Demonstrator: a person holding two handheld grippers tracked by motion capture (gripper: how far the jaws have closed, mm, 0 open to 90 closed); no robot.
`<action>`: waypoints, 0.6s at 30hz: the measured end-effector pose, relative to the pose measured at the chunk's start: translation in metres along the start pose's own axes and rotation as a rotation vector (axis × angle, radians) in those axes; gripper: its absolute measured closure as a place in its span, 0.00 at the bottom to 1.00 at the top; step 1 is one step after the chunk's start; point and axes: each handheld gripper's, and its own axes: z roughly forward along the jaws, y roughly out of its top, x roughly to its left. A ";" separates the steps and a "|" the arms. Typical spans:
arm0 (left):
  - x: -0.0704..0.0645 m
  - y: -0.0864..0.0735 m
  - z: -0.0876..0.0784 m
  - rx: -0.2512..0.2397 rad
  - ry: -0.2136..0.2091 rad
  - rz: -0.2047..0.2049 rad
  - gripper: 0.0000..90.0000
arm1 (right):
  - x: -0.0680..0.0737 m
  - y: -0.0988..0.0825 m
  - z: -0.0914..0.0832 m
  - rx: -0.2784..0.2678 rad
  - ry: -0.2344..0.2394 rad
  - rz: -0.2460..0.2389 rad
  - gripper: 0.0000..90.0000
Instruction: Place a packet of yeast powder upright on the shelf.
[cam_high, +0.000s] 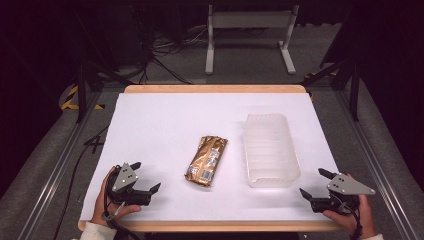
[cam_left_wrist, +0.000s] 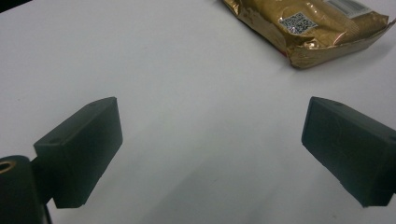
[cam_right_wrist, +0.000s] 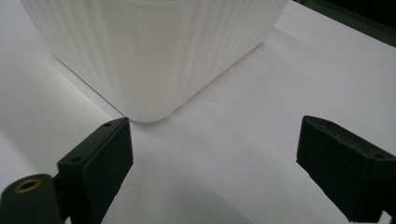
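Note:
A gold foil packet (cam_high: 206, 160) lies flat in the middle of the white table top, its barcode label facing up. To its right stands a translucent ribbed plastic tub (cam_high: 270, 149). My left gripper (cam_high: 145, 177) rests at the near left corner, open, with nothing between its jaws; the packet's end (cam_left_wrist: 312, 28) lies ahead of it to the right. At the near right corner my right gripper (cam_high: 316, 183) is open too, empty, with a rounded corner of the tub (cam_right_wrist: 154, 56) just ahead of its left jaw.
The white sheet (cam_high: 165, 120) covers a wooden table whose edge (cam_high: 215, 88) shows at the back. Beyond it on the grey floor are a white metal stand (cam_high: 248, 30) and loose cables (cam_high: 165, 47). Metal rails run along both sides.

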 end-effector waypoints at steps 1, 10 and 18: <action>0.000 0.001 0.001 0.002 0.002 0.000 0.07 | 0.000 0.000 0.000 0.000 0.000 0.000 0.13; 0.002 0.009 0.006 -0.004 -0.008 -0.009 0.09 | 0.000 0.000 0.001 0.007 0.001 0.003 0.13; 0.012 0.023 0.016 -0.032 -0.058 -0.028 0.09 | 0.001 0.000 0.002 0.009 0.003 0.003 0.13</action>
